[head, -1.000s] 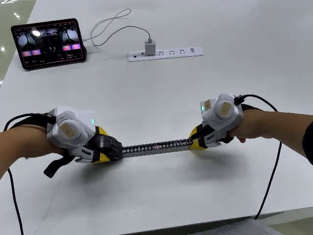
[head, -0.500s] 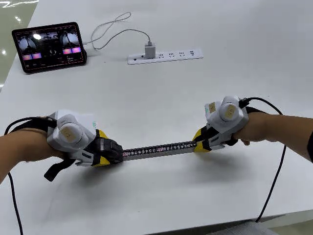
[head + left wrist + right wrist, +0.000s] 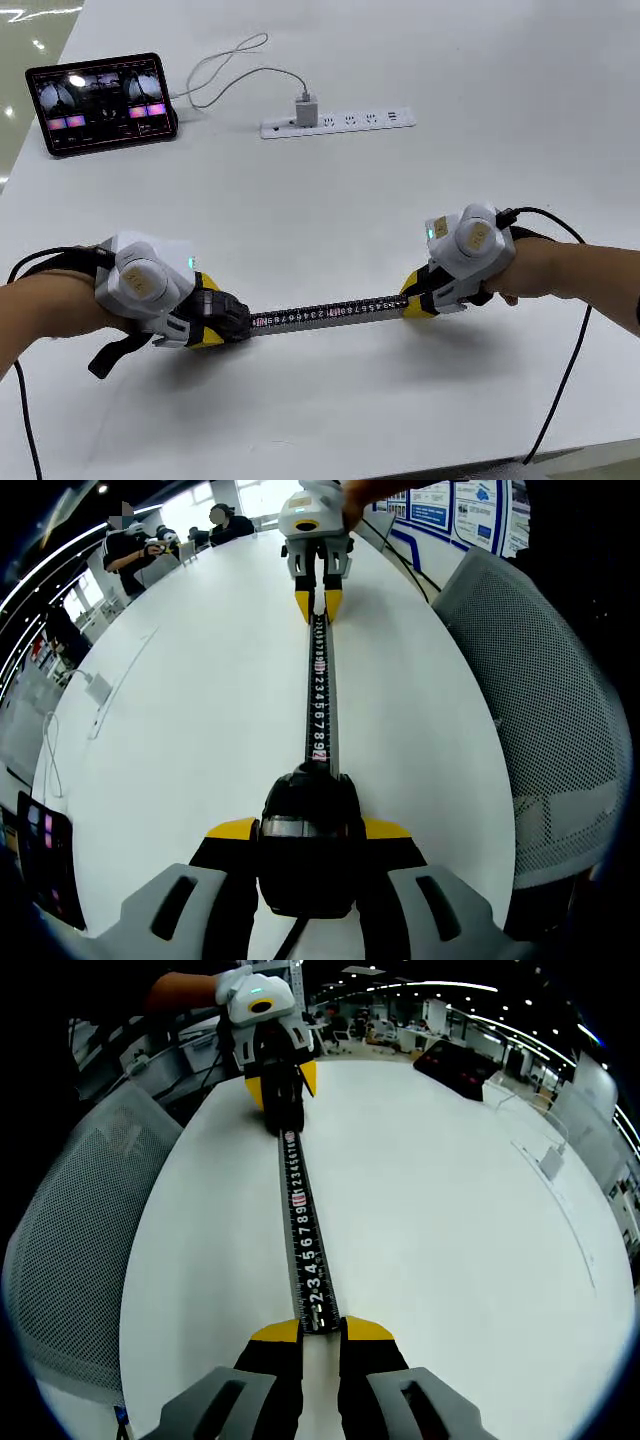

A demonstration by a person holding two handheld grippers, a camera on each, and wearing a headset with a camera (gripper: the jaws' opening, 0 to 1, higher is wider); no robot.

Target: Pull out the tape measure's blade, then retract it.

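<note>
My left gripper point(image 3: 222, 318) is shut on the black tape measure case point(image 3: 308, 835), held just above the white table point(image 3: 330, 190). From the case the black numbered blade point(image 3: 328, 312) runs to the right, straight and level. My right gripper point(image 3: 413, 295) is shut on the blade's free end. In the left gripper view the blade point(image 3: 319, 685) leads away to the other gripper point(image 3: 318, 602). In the right gripper view my yellow-tipped jaws point(image 3: 319, 1338) pinch the blade's end point(image 3: 313, 1318), and the blade point(image 3: 300, 1220) stretches to the case point(image 3: 274, 1072) in the left gripper.
A tablet point(image 3: 100, 101) with a lit screen stands at the far left. A white power strip point(image 3: 340, 120) with a charger and white cable point(image 3: 235, 62) lies at the back centre. A grey mesh chair point(image 3: 540, 710) stands by the table's near edge. People sit beyond the table's far end.
My right gripper has moved to the right with the blade's end, and more of the blade is out of the case. The left gripper has held its place.
</note>
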